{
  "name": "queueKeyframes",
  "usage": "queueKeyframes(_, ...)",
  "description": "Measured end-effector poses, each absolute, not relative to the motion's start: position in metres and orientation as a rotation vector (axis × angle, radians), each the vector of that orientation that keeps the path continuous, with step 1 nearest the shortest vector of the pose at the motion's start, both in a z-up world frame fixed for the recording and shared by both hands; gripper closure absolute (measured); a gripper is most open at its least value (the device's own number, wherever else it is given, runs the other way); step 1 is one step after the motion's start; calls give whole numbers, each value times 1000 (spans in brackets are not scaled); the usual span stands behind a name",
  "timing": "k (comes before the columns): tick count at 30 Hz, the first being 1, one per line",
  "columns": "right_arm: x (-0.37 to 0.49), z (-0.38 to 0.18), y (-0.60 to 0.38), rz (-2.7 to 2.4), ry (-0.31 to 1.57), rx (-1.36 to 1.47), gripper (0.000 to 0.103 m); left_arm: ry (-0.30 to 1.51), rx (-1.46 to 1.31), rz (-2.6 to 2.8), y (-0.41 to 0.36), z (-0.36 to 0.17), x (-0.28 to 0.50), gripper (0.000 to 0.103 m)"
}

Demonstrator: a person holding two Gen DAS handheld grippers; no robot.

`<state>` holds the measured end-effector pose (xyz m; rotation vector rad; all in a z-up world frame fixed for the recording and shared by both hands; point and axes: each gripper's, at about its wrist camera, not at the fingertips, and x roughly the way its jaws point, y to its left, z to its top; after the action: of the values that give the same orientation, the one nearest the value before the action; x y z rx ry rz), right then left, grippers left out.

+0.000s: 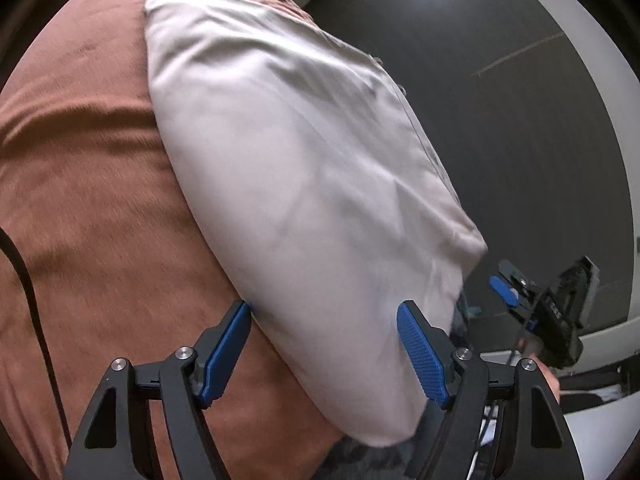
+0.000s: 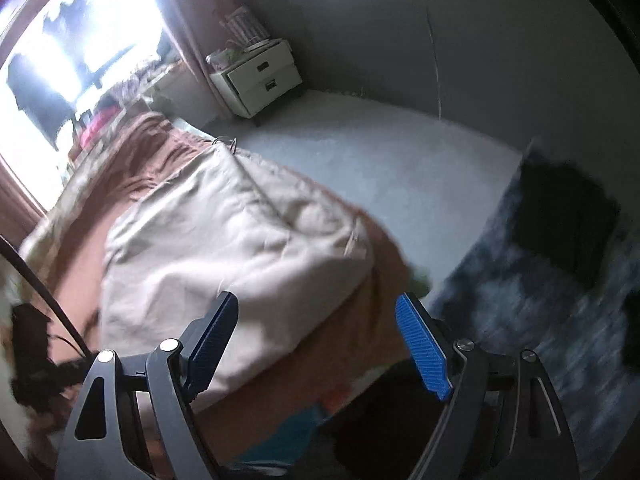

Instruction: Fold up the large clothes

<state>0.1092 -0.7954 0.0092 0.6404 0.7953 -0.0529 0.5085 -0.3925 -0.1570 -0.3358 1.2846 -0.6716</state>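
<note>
Garment (image 1: 304, 184) overhangs bedspread (image 1: 80, 184) edge; left tool (image 1: 324, 340), right tool (image 2: 320, 332) wide.

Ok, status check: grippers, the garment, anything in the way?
Left gripper open, empty. Right gripper open, empty. Cream garment folded on the brown bedspread, near its edge. Nothing on top of it.

the right gripper (image 2: 320, 340), blue pads spread wide, hovers above a folded cream fabric garment (image 2: 236, 248) on a rust-brown bedspread (image 2: 160, 152); motion blur probably hides detail.
</note>
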Motion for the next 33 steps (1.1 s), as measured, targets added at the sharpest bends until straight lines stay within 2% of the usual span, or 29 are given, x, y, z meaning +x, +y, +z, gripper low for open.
queueKeyframes(2, 112, -3, -795, -19, 794, 699, 31, 1290, -319, -670, -397, -157, 502, 31)
queueKeyframes(4, 119, -18, -797, 0, 804, 755, 63, 1297, -291, -667, -404, -158, 493, 37)
queueKeyframes(7, 133, -27, -809, 1, 770, 820, 86, 1295, -252, -667, -411, -154, 486, 41)
queueKeyframes(10, 141, -24, -820, -10, 726, 841, 94, 1293, -230, -668, -416, -150, 484, 45)
queueKeyframes(16, 163, -33, -823, -89, 730, 836, 95, 1318, -214, -675, -429, -154, 471, 48)
queueKeyframes(21, 156, -41, -828, -81, 726, 918, 94, 1343, -279, -669, -423, -162, 468, 47)
queueKeyframes(24, 141, -34, -828, -41, 695, 974, 94, 1367, -320, -681, -420, -169, 468, 40)
queueKeyframes(26, 123, -38, -832, -24, 660, 1026, 89, 1380, -338, -683, -421, -171, 467, 39)
queueKeyframes(27, 115, -37, -834, -31, 649, 1037, 71, 1375, -335, -679, -422, -171, 465, 39)
queueKeyframes(28, 111, -42, -832, -34, 640, 1043, 39, 1371, -329, -677, -424, -171, 465, 38)
queueKeyframes(29, 101, -42, -832, -29, 617, 1052, 27, 1369, -323, -674, -427, -171, 465, 38)
queueKeyframes(30, 96, -41, -832, -22, 600, 1054, 23, 1370, -322, -672, -430, -170, 467, 39)
queueKeyframes(33, 81, -42, -828, 4, 587, 1065, 23, 1372, -329, -662, -435, -168, 469, 39)
